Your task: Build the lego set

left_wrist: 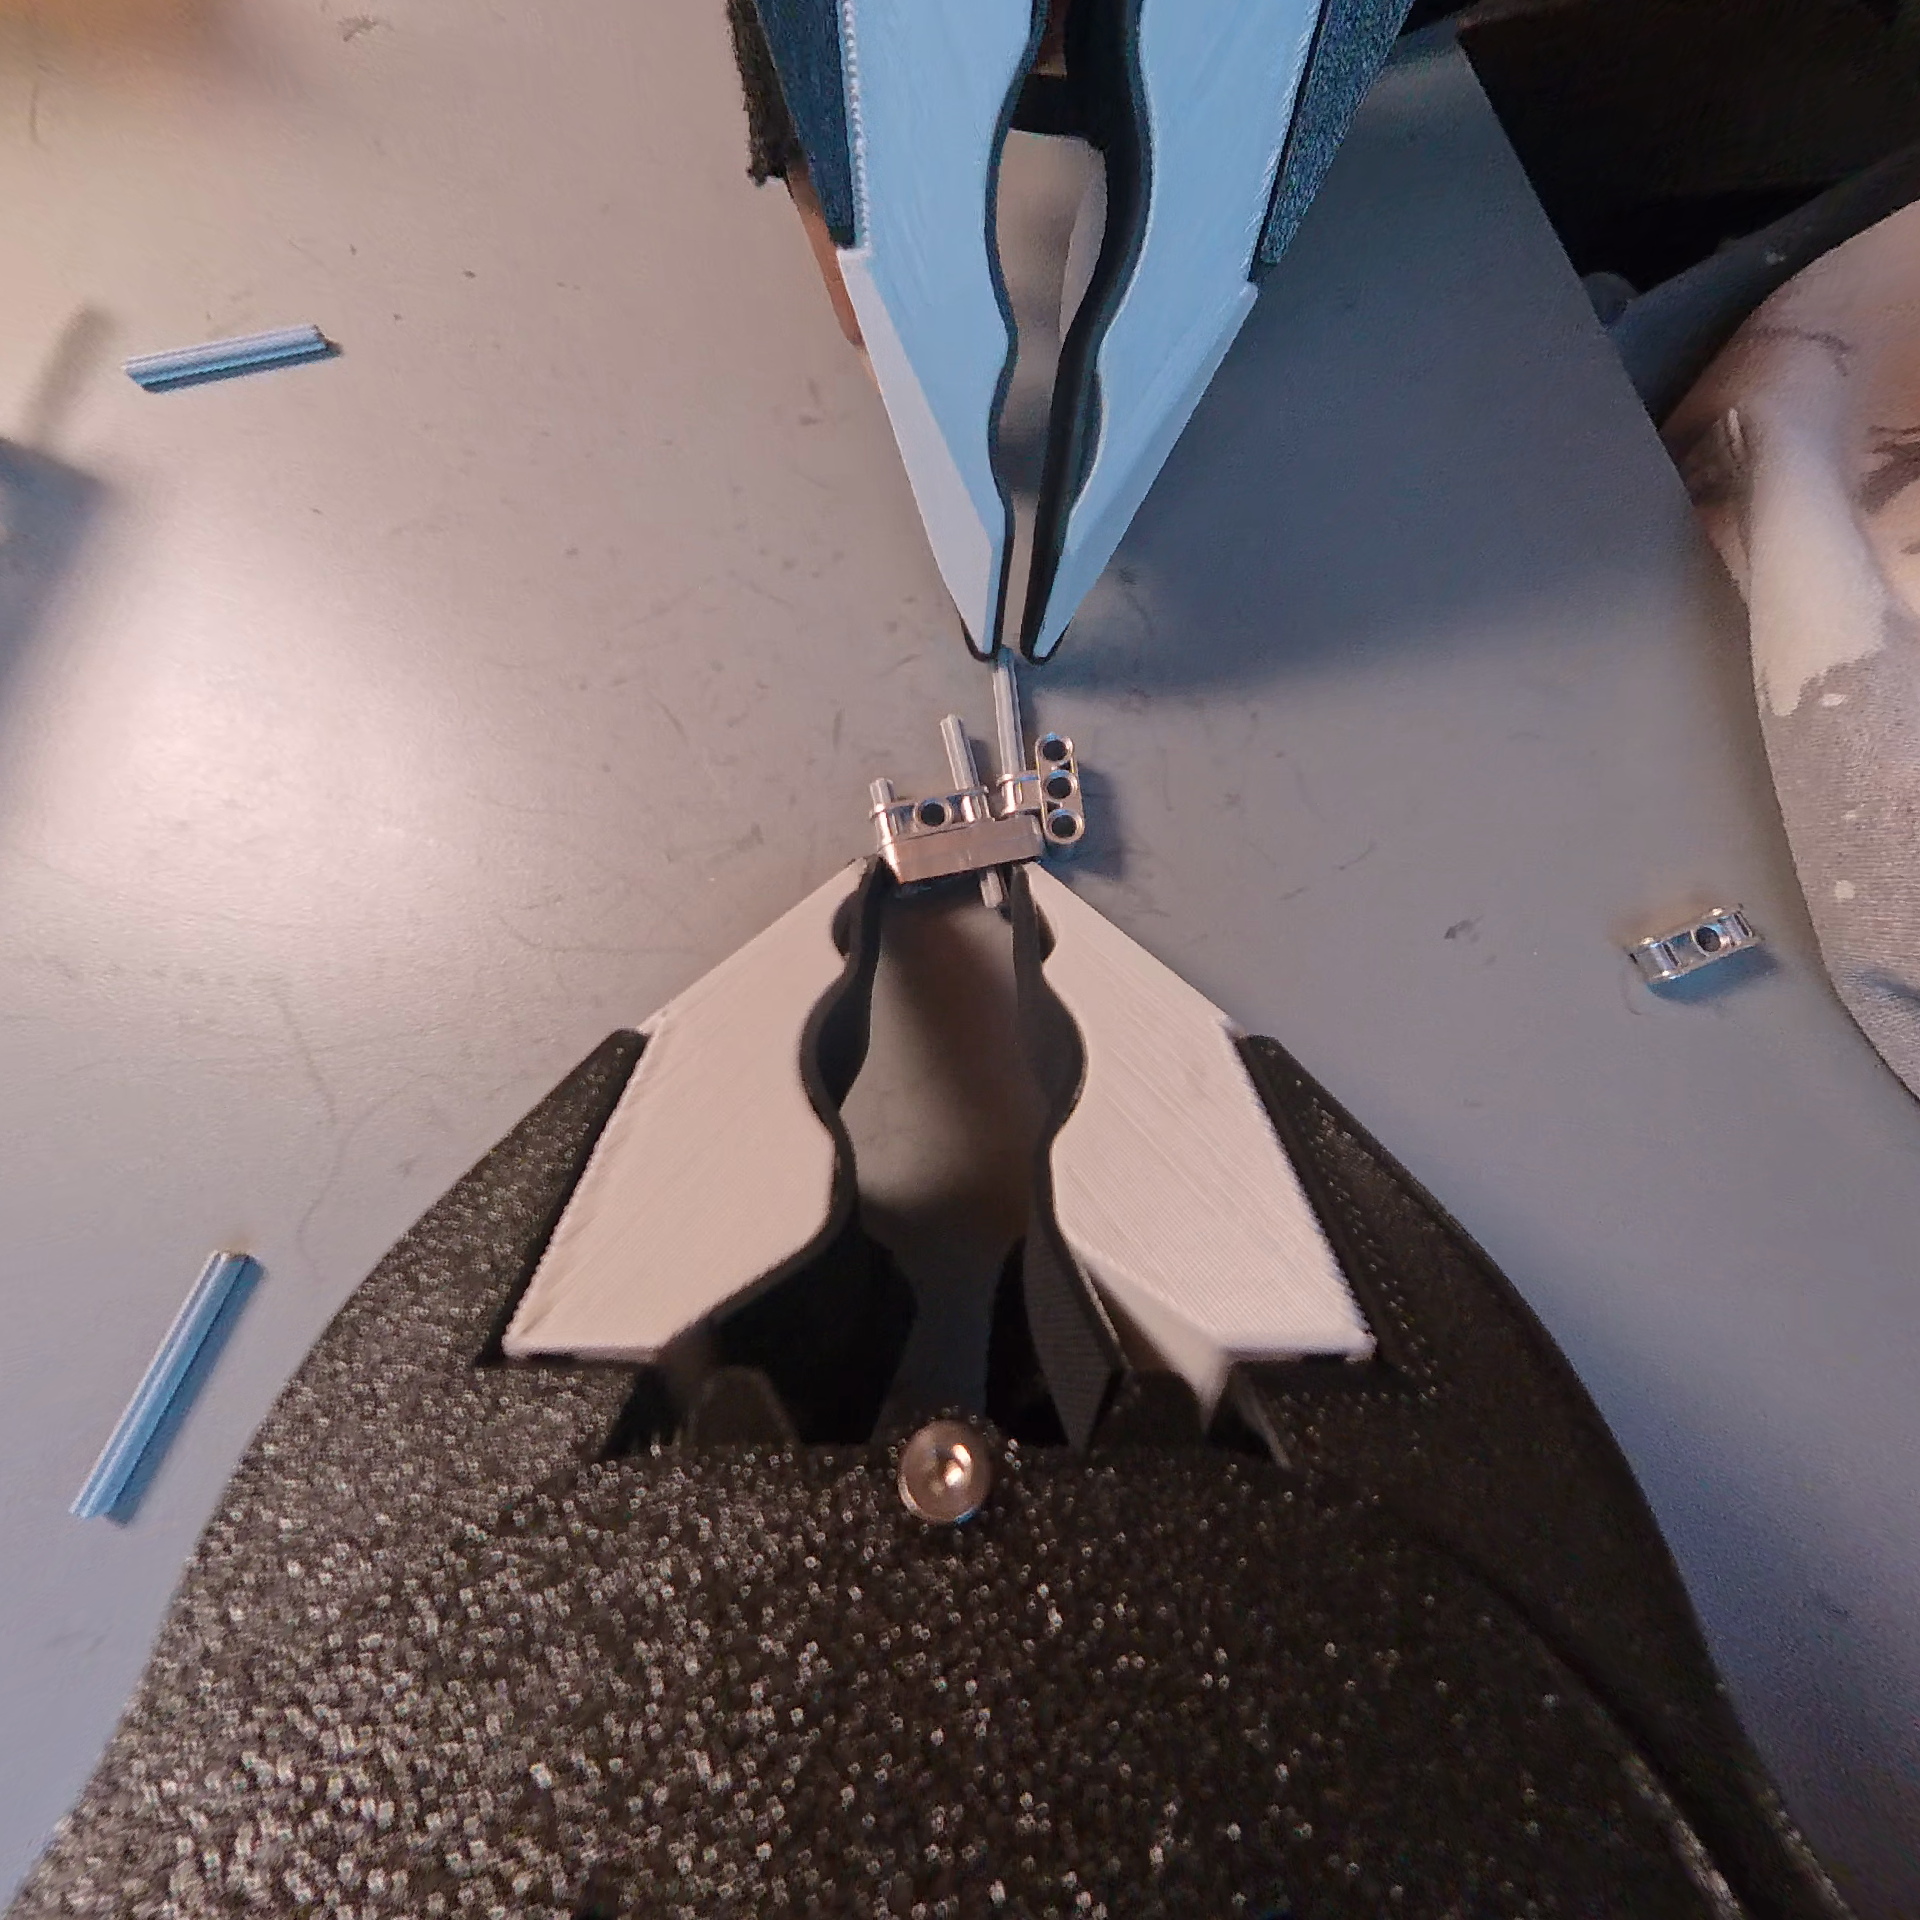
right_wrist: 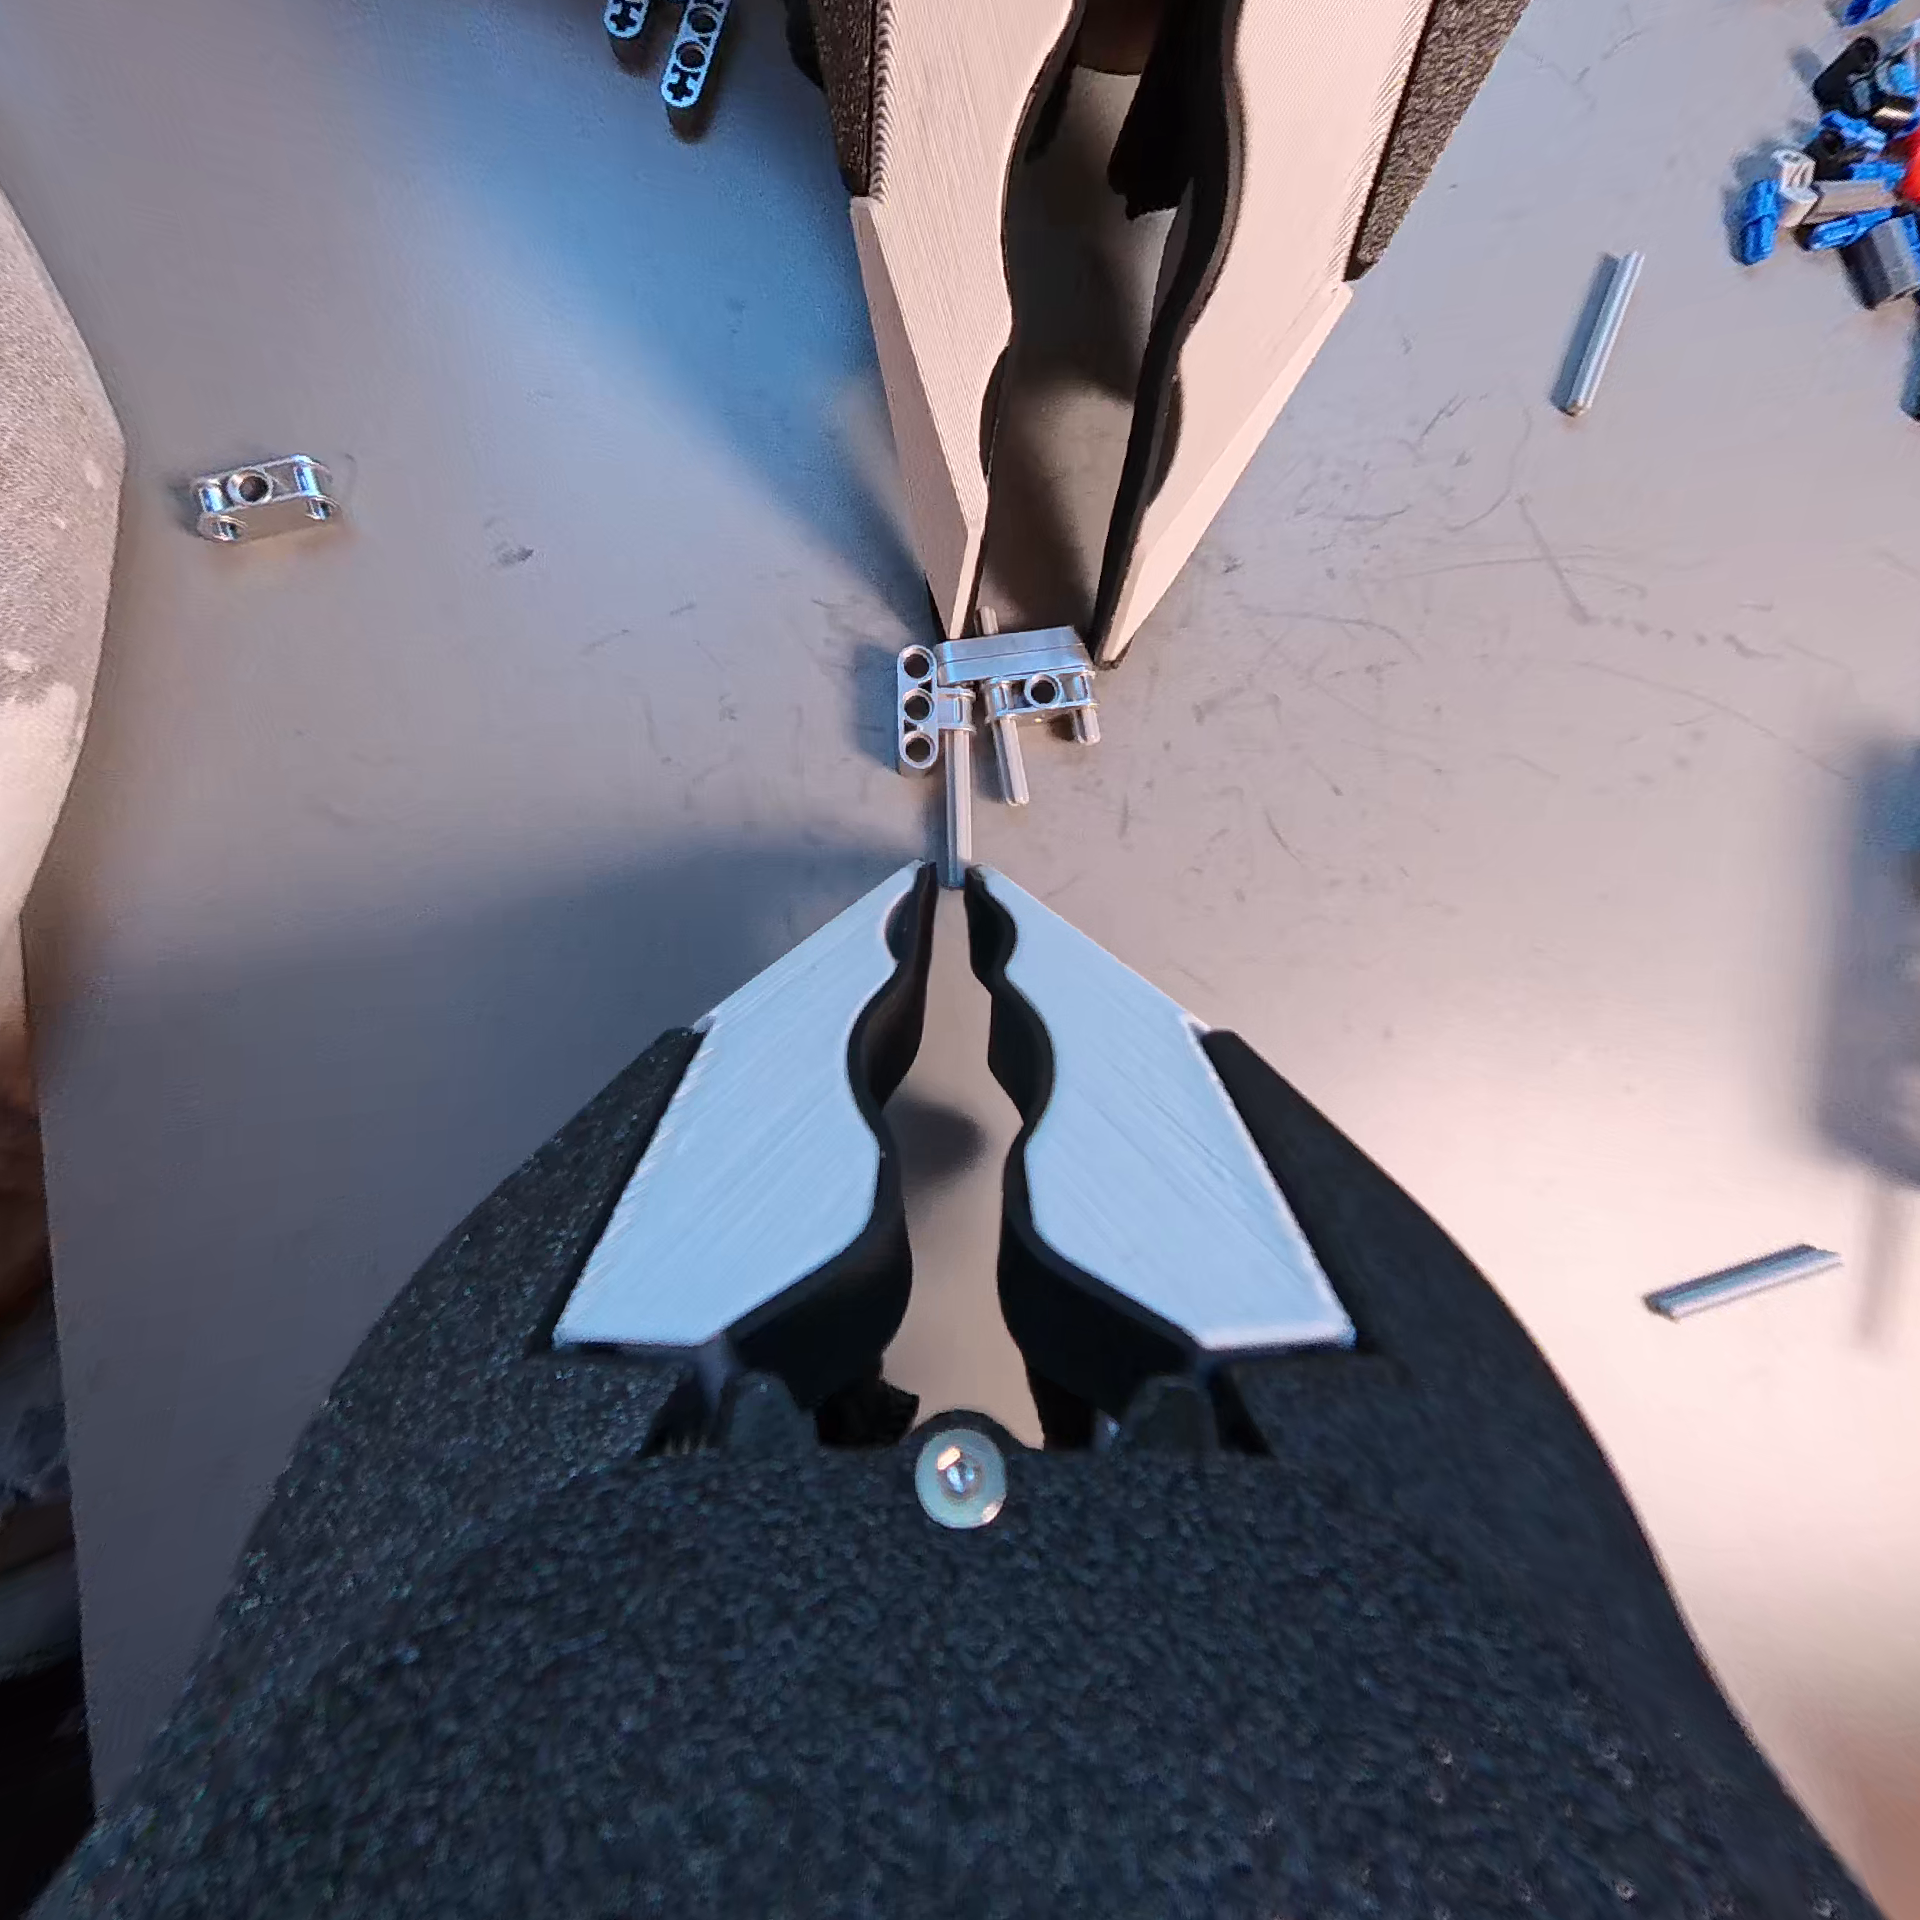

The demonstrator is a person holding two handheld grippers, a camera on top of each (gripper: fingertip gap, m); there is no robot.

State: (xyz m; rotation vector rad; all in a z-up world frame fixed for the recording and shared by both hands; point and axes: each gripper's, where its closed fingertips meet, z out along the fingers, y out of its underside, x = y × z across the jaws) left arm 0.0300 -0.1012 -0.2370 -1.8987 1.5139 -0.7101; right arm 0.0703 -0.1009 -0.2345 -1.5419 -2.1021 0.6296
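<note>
A small grey assembly of building-toy beams and axles point(left_wrist: 961, 821) sits low over the grey table. My left gripper point(left_wrist: 948, 878) is shut on its flat grey block. It shows from the other side in the right wrist view point(right_wrist: 1013, 675), with the left gripper point(right_wrist: 1023, 634) coming in from the top. My right gripper point(right_wrist: 951, 873) is shut on the end of a thin grey axle point(right_wrist: 958, 816) that runs into the assembly beside a three-hole beam point(right_wrist: 916, 709). In the left wrist view the right gripper point(left_wrist: 1006, 655) holds that axle point(left_wrist: 1005, 717) from above.
A loose grey connector point(left_wrist: 1699, 948) point(right_wrist: 262, 497) lies on the table. Two long grey axles point(left_wrist: 231, 355) point(left_wrist: 161, 1387) lie off to the side, also seen in the right wrist view point(right_wrist: 1598, 332) point(right_wrist: 1740, 1283). A pile of blue and grey parts point(right_wrist: 1839, 208) and two beams point(right_wrist: 691, 52) lie far off. Across from one pair of fingers to the other is roughly 5 cm.
</note>
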